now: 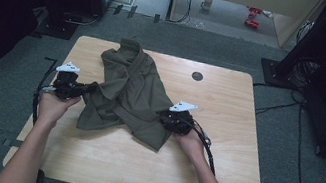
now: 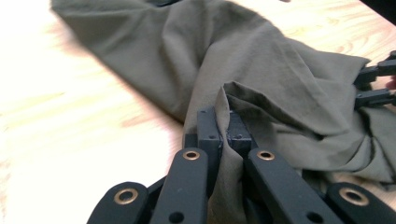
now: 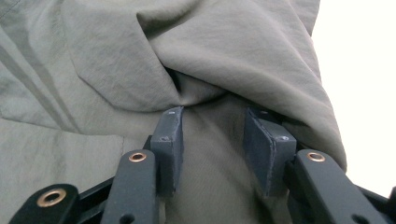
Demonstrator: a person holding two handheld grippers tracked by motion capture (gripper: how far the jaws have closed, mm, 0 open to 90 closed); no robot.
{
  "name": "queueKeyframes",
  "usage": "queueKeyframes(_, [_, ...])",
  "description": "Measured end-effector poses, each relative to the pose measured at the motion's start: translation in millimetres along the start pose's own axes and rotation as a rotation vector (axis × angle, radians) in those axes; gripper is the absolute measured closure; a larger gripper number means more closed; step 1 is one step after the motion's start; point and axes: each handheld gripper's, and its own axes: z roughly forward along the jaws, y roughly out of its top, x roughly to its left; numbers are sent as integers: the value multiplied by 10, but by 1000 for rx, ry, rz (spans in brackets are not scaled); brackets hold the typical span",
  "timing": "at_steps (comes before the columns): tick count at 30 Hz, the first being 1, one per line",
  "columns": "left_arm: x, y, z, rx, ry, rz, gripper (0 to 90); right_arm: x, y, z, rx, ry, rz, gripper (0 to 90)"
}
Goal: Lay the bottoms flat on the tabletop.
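**Olive garment held at both sides on the table**

Forearms come in from the near edge of the pale wooden table (image 1: 218, 172), each hand carrying a black two-jaw gripper. Between them lies the crumpled olive-green cloth garment (image 1: 130, 91), heaped on the middle-left part of the table top. Its long axis runs from the far edge, where a narrow bunched end points away from the person, toward the near side, where it fans out into two wide lower corners.

At the person's left, the left gripper (image 1: 81, 88) has its jaws pressed together on a thin fold of the garment (image 2: 261, 79) at the garment's left edge; in the left gripper view the fabric rises in a ridge right out of the pinched pads (image 2: 208, 135).

At the near right corner of the cloth, the right gripper (image 1: 165, 118) touches the fabric. In the right gripper view (image 3: 217, 140) its jaws stand spread apart, with the olive cloth (image 3: 219, 51) draped between and over the two grey pads (image 3: 169, 140), not squeezed.

A small dark round hole (image 1: 197, 75) sits in the table beyond the garment, well apart from it.
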Motion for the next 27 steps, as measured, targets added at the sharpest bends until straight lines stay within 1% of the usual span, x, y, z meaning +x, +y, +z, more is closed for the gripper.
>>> queueKeyframes(3, [66,-74,-40,2,11,-27,889,-18,19,7,4,9,20,577])
queueKeyframes(4, [86,-99,-46,5,11,-37,888,-22,32,6,13,11,25,577])
queueKeyframes(9, [189,-208,-77,15,27,-75,886,-27,88,11,46,11,31,581])
queueKeyframes(10, [206,-230,-77,18,34,-78,885,-21,99,7,46,10,36,584])
queueKeyframes(13, [249,-289,-81,39,74,-73,877,-7,138,-7,25,17,28,589])
queueKeyframes(17, [311,-357,-94,37,73,-89,870,22,178,-30,3,17,13,589])
queueKeyframes(19, [341,-391,-94,42,92,-92,863,37,186,-28,-3,18,14,589])
queueKeyframes(20, [359,-408,-90,52,101,-95,857,38,187,-25,-2,18,9,589])
queueKeyframes(21, [374,-425,-84,63,100,-99,853,40,188,-20,-5,17,4,588])
queueKeyframes(23, [394,-454,-75,80,117,-90,819,51,191,-12,-4,16,6,588])
queueKeyframes(24, [406,-466,-77,77,125,-85,795,54,194,-12,-5,15,4,588])
queueKeyframes(25, [421,-474,-89,67,118,-89,765,52,197,-16,-6,13,-1,588])
queueKeyframes(27, [446,-468,-152,21,88,-102,699,55,207,-24,-19,15,-1,588])
